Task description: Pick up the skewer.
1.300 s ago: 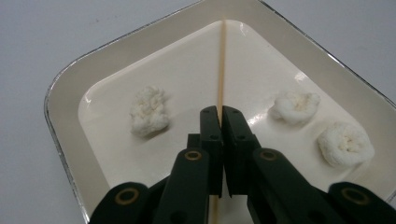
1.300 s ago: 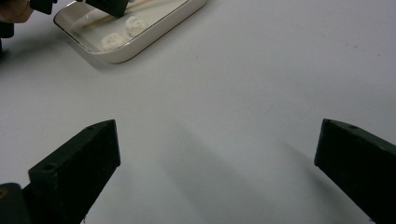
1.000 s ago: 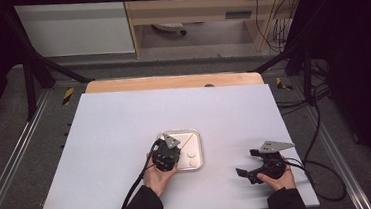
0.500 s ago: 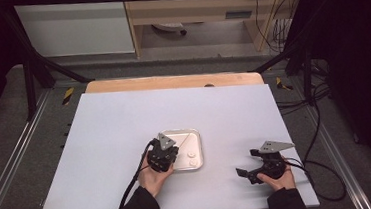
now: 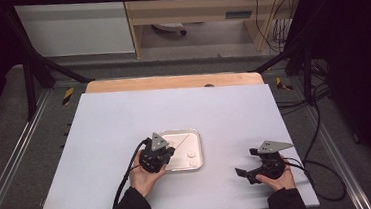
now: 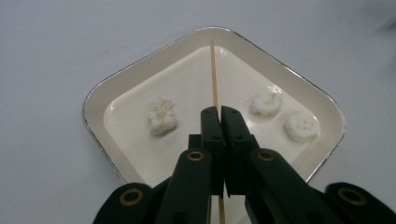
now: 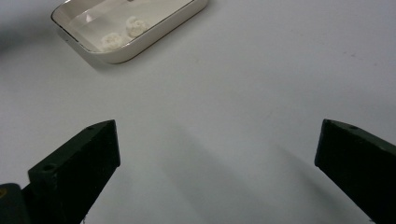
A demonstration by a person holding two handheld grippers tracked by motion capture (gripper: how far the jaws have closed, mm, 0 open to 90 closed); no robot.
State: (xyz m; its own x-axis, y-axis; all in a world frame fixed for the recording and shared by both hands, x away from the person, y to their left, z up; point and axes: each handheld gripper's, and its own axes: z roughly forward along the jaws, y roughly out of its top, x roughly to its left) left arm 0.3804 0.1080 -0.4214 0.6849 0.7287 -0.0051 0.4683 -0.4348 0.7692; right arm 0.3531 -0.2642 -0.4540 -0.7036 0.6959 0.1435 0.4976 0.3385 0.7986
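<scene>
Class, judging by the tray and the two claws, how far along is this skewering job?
Done: the left claw has shut on the thin skewer over the tray. In hand: aiming it. Left: all three white pieces lie unpierced; the right claw waits open on the table.

The tray [image 6: 140,88] at the centre of the left gripper view is cream inside with a silvery rim, holding three white fluffy lumps [image 6: 162,115] and a thin pale-tan stick [image 6: 213,70]. Both tools are black; the worktop [image 5: 124,119] is plain pale grey-blue.
</scene>
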